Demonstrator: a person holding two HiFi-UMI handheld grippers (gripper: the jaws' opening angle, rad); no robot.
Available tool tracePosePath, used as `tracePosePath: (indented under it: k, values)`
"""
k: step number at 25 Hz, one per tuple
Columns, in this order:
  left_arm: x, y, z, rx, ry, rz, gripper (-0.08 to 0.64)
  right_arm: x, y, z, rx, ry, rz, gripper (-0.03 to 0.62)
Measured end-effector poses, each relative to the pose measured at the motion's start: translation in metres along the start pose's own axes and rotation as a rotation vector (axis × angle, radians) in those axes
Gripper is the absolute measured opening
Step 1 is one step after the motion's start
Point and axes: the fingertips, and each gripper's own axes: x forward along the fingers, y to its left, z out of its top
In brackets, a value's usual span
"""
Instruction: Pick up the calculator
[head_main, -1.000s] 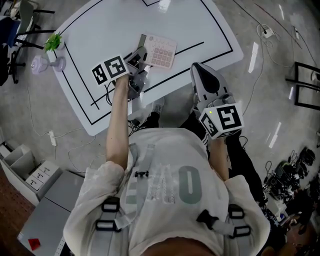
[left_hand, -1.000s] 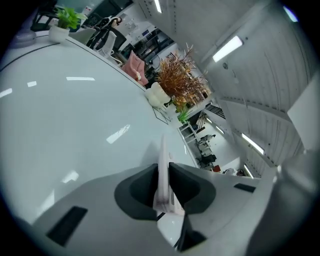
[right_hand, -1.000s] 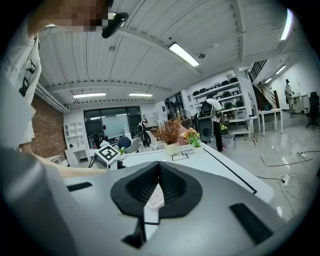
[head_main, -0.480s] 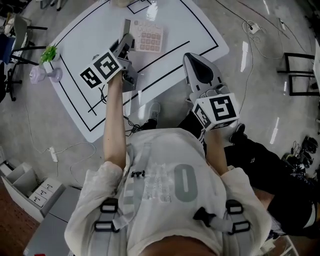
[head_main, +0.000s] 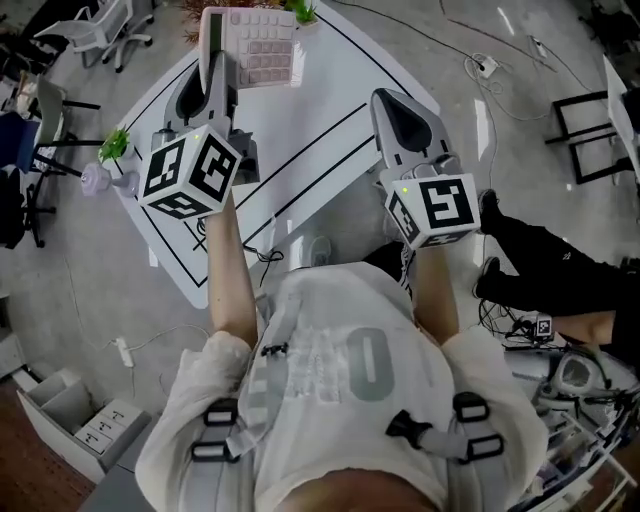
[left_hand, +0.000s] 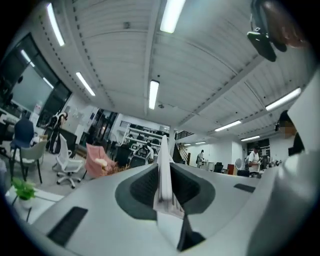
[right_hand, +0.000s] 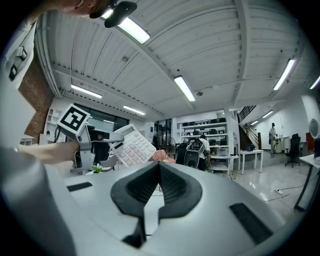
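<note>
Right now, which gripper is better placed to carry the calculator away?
Left. The left gripper clamps the calculator by its edge, above the table; the right gripper is shut and empty.

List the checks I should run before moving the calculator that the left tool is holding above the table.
1. Left tool clamped on calculator: ok, pads pinch one side edge.
2. Calculator clear of table: ok, held up in the air.
3. Grip centred: not ok, most of the body overhangs the pads.
4. Right tool free: ok, jaws together, nothing between.
5. Small plant out of the way: ok, at the table's edge, apart from both tools.
</note>
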Motion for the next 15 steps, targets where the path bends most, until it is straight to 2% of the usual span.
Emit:
tracePosePath:
  k: [6, 15]
  values:
    - [-0.031, -0.025, 0.044, 0.195, -0.125, 0.028, 0.077, -0.005, 0.004, 0.025, -0.057, -0.054, -0.046, 0.005]
    - [-0.08, -0.049, 0.043, 0.407, -0.167, 0.081, 0.077, -0.018, 0.018, 0.043, -0.093, -0.117, -0.086, 0.006]
